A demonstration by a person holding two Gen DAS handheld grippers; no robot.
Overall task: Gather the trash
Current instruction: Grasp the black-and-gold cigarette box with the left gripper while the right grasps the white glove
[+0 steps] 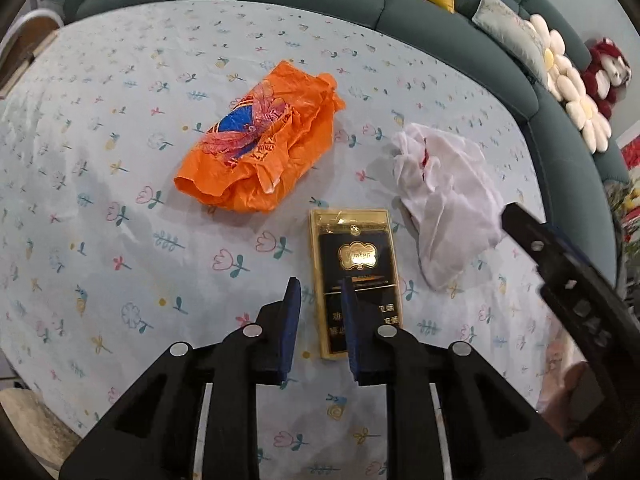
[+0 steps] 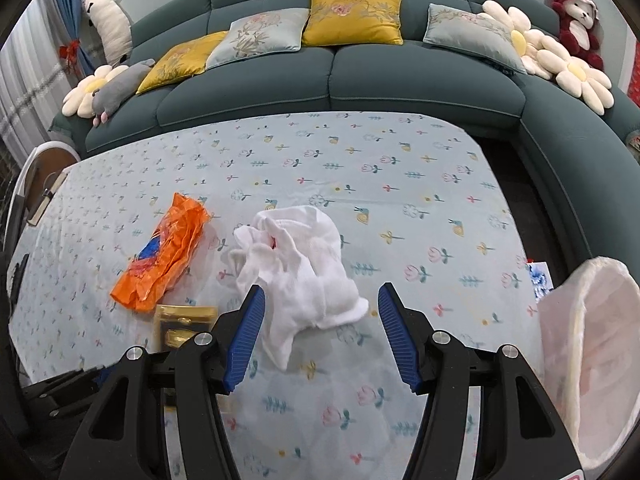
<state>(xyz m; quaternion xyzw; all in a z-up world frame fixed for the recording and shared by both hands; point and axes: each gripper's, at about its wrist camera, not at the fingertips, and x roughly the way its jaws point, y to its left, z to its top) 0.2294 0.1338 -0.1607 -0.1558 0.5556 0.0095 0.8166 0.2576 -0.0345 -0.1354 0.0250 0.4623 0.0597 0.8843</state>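
A gold and black cigarette pack (image 1: 356,268) lies flat on the flowered tablecloth. My left gripper (image 1: 321,290) hovers over its near left edge, jaws a little apart and empty. A crumpled orange plastic bag (image 1: 260,140) lies beyond it, to the left. A crumpled white tissue (image 2: 300,268) lies on the cloth. My right gripper (image 2: 322,296) is wide open just in front of the tissue, jaws on either side of its near end, not touching. The pack (image 2: 180,324) and the orange bag (image 2: 164,256) show to the left in the right wrist view.
A white lined bin (image 2: 592,352) stands at the table's right edge. A dark green corner sofa (image 2: 332,76) with cushions and plush toys wraps the far and right sides. A chair (image 2: 36,176) stands at the far left. The right gripper's arm (image 1: 560,264) shows in the left wrist view.
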